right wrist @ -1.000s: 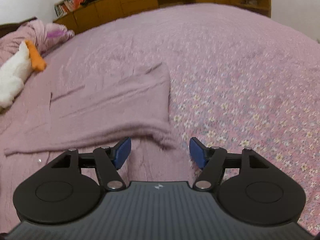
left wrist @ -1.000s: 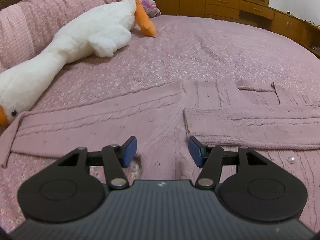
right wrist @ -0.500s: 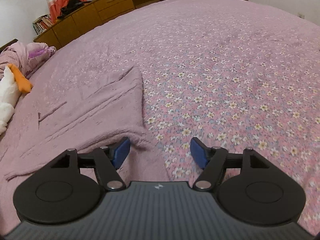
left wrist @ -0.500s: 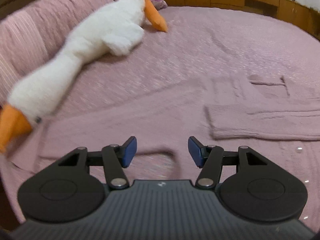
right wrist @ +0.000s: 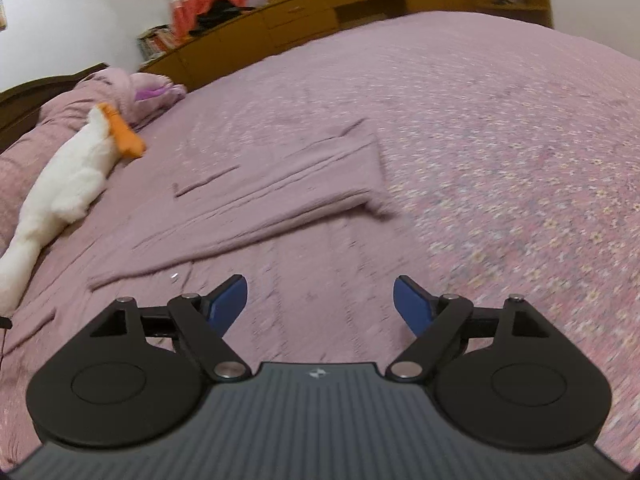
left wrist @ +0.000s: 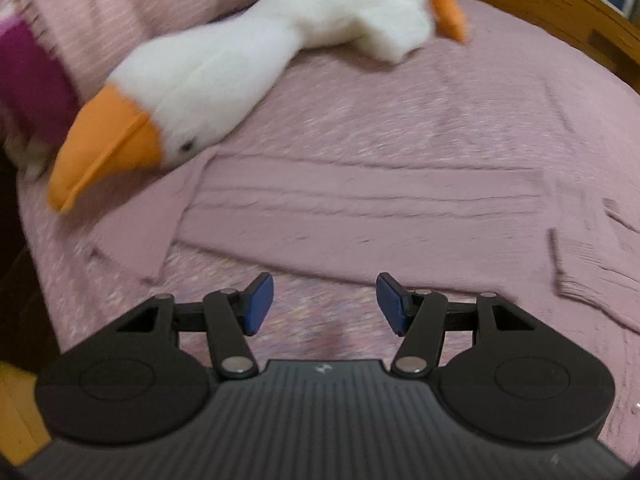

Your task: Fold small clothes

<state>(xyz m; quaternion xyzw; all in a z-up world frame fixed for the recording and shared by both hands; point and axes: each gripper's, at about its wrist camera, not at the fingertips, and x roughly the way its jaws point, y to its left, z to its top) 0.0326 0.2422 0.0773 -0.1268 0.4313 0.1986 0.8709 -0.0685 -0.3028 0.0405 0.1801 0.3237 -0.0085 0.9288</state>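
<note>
A small pink knit cardigan [left wrist: 360,216] lies flat on the pink floral bedspread [left wrist: 360,112]. In the left wrist view its left sleeve stretches sideways, cuff end [left wrist: 136,236] near the goose's beak. My left gripper [left wrist: 325,304] is open and empty, just short of the sleeve's near edge. In the right wrist view the cardigan [right wrist: 280,200] shows its right sleeve folded across the body. My right gripper [right wrist: 320,306] is open and empty over the cardigan's lower part.
A white plush goose [left wrist: 248,52] with an orange beak [left wrist: 104,144] lies by the sleeve end; it also shows in the right wrist view [right wrist: 68,184]. The bed's left edge [left wrist: 32,280] is close. Wooden cabinets [right wrist: 320,28] line the far side.
My left gripper has swung left along the sleeve toward the cuff and goose head. My right gripper has pulled back and opened a bit wider. Both views are motion-blurred.
</note>
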